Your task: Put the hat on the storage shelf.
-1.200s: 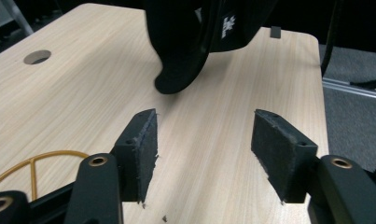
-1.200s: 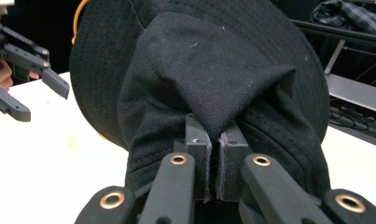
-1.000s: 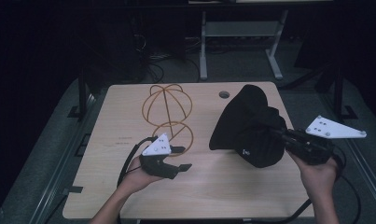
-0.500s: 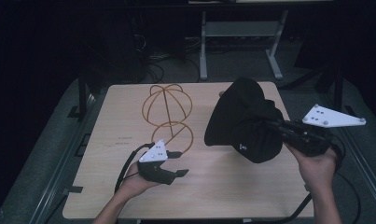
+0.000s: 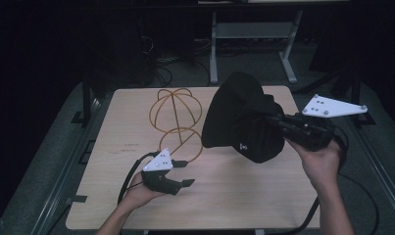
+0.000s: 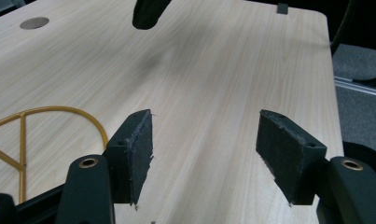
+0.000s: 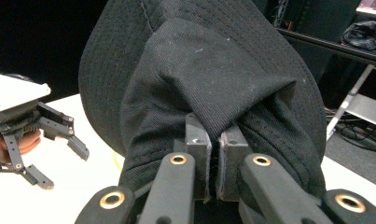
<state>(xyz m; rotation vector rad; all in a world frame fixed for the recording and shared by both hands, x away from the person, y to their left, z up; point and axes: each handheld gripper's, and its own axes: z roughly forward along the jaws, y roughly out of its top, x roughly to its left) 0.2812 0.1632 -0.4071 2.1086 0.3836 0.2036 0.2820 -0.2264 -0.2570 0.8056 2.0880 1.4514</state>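
Wood tabletop (image 5: 244, 196) w/ black bucket hat (image 5: 241, 120) held up off it at right side, just right of the gold wire hat stand (image 5: 178, 122) standing near tabletop center-back. R tongs (image 7: 212, 161) pinched tight on hat fabric, pads nearly touching w/ cloth bunched over them; hat hangs off the tongs, brim facing stand. L tongs (image 6: 206, 154) spread wide, nothing between pads, low over tabletop front-left, just in front of stand base.
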